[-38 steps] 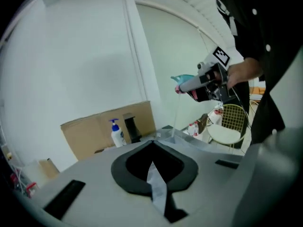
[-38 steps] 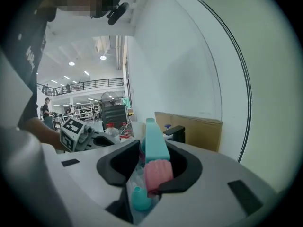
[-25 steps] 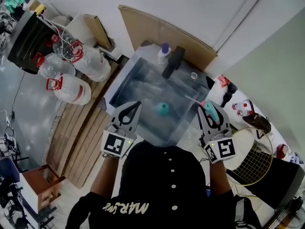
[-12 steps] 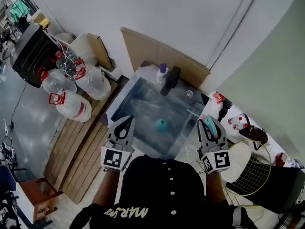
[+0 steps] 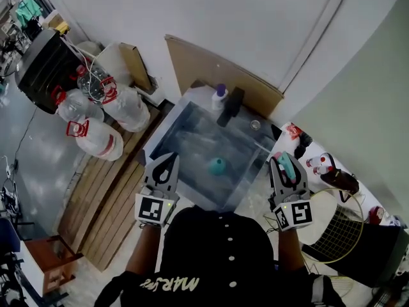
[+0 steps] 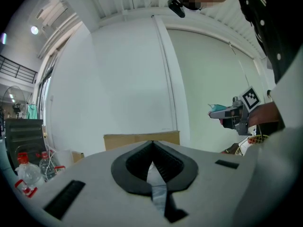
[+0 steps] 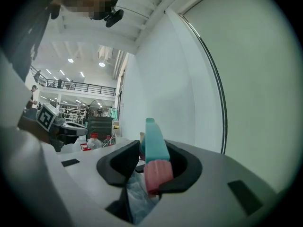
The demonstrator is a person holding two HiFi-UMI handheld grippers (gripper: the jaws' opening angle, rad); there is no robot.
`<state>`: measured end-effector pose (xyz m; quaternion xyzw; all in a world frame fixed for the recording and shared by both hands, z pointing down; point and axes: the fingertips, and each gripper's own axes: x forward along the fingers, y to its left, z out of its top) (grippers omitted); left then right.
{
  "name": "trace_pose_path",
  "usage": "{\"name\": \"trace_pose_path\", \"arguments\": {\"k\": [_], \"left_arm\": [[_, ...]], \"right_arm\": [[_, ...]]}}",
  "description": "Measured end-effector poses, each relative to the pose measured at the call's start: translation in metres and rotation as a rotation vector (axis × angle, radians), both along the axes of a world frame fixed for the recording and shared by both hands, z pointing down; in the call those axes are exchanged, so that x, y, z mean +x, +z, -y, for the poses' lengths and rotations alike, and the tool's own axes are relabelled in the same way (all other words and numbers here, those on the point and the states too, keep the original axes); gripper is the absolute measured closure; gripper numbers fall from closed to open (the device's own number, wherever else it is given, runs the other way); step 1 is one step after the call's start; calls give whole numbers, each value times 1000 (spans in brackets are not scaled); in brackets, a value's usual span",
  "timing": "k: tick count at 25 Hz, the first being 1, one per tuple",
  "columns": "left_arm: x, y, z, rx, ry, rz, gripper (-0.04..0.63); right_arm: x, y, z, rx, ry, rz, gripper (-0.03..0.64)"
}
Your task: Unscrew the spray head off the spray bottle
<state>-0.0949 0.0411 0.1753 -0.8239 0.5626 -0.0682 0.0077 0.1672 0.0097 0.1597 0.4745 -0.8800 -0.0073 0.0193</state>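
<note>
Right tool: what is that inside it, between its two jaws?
A teal-and-pink spray head, clamped in the right tool. Its lower end is covered by the jaws, so any tube there cannot be seen.

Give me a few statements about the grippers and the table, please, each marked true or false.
1. The right gripper holds the teal and pink spray head. True.
2. The left gripper has its jaws wide apart. False: they are shut on nothing.
3. A teal bottle sits on the glass table. True.
4. The spray head is screwed onto the teal bottle. False: it is off, in the right gripper.
5. The water jugs lie right of the table in the head view. False: left.
</note>
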Motion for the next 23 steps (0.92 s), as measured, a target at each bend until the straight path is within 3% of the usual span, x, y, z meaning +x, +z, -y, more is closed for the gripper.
{"name": "trace_pose_path", "arguments": {"k": [23], "left_arm": [[5, -6, 6, 14, 17, 14, 572]], "right_arm": [[-9, 0, 6, 3, -16, 9, 469]]}}
